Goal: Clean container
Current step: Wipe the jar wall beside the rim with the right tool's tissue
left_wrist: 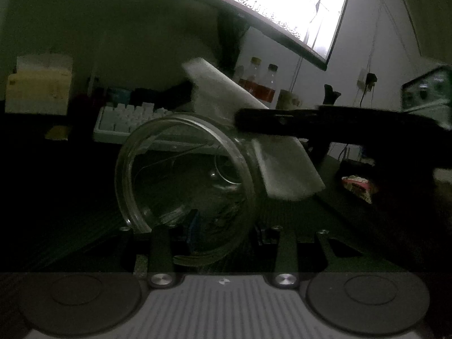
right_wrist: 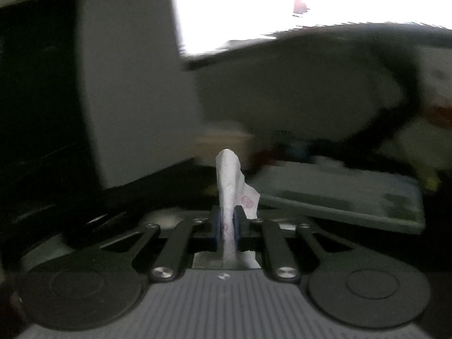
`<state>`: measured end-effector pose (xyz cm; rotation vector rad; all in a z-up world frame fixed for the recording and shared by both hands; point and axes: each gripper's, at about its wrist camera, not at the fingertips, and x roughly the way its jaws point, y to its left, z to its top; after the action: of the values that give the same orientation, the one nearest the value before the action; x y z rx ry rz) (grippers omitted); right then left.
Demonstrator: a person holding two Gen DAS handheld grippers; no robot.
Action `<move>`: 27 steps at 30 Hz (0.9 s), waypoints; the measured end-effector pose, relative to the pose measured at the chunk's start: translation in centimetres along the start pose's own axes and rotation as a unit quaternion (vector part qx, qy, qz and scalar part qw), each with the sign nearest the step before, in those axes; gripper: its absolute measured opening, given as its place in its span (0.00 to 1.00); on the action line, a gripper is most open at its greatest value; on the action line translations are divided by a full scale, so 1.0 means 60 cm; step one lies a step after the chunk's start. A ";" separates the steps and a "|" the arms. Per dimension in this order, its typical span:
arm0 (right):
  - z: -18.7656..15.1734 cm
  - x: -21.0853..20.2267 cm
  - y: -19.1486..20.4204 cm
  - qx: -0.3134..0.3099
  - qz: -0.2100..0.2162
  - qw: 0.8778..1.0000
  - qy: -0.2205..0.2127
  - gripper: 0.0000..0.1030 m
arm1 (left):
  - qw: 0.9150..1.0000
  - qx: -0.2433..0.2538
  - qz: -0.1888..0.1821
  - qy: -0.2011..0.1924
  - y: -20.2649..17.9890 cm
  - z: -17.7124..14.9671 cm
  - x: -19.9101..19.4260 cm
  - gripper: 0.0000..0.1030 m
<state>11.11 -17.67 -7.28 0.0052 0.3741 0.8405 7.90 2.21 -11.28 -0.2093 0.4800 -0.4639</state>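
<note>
My left gripper [left_wrist: 223, 226] is shut on a clear glass jar [left_wrist: 183, 180], which lies on its side with its open mouth toward the camera. My right gripper [right_wrist: 227, 226] is shut on a folded white tissue [right_wrist: 230, 180] with small pink prints. In the left wrist view the right gripper's dark fingers [left_wrist: 282, 121] come in from the right, just above and behind the jar, pinching the tissue [left_wrist: 223, 93], which sticks out above and below them.
A bright monitor [left_wrist: 282, 5] hangs above the dark desk. A white keyboard [left_wrist: 127, 118], bottles [left_wrist: 257, 82] and a pale box [left_wrist: 36, 87] stand behind the jar. A snack packet [left_wrist: 358, 186] lies at the right. The right wrist view is blurred.
</note>
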 end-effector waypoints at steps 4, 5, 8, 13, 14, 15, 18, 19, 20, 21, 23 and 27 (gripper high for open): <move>-0.005 -0.006 -0.028 0.017 -0.047 0.999 -0.004 0.12 | 1.000 -0.002 -0.002 0.000 0.002 -0.001 -0.001 0.33; -0.007 -0.001 -0.040 0.023 -0.065 0.998 -0.005 0.12 | 1.000 -0.001 -0.002 0.000 0.002 -0.001 -0.001 0.33; -0.002 0.006 -0.074 0.053 -0.108 0.993 -0.001 0.15 | 1.000 -0.001 0.004 -0.003 0.000 -0.002 -0.002 0.33; -0.010 -0.011 -0.090 0.082 -0.125 0.989 -0.002 0.12 | 0.994 0.023 0.101 -0.028 -0.046 -0.012 0.001 0.30; -0.012 -0.012 -0.100 0.091 -0.124 0.988 -0.008 0.12 | 0.992 0.033 0.120 -0.035 -0.060 -0.013 0.003 0.26; -0.013 -0.030 -0.102 0.097 -0.131 0.987 -0.017 0.12 | 0.989 0.045 0.133 -0.043 -0.075 -0.014 0.005 0.23; -0.014 -0.094 -0.099 0.117 -0.147 0.981 -0.046 0.12 | 0.982 0.085 0.155 -0.062 -0.117 -0.018 0.013 0.11; -0.017 -0.115 -0.101 0.125 -0.151 0.979 -0.055 0.12 | 0.982 0.088 0.158 -0.061 -0.126 -0.018 0.019 0.07; -0.018 -0.129 -0.102 0.131 -0.155 0.977 -0.060 0.12 | 0.982 0.086 0.159 -0.060 -0.135 -0.017 0.027 0.06; -0.021 -0.144 -0.102 0.136 -0.160 0.976 -0.061 0.12 | 0.982 0.085 0.159 -0.058 -0.144 -0.015 0.035 0.07; -0.027 -0.161 -0.106 0.142 -0.162 0.975 -0.058 0.12 | 0.978 0.092 0.176 -0.059 -0.164 -0.012 0.052 0.07; -0.038 -0.170 -0.113 0.152 -0.154 0.975 -0.046 0.12 | 0.972 0.102 0.205 -0.049 -0.192 -0.005 0.081 0.09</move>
<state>9.08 -29.98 -7.17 0.2629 0.4010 0.4680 7.23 -10.23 -10.05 0.0660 0.3640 -0.0959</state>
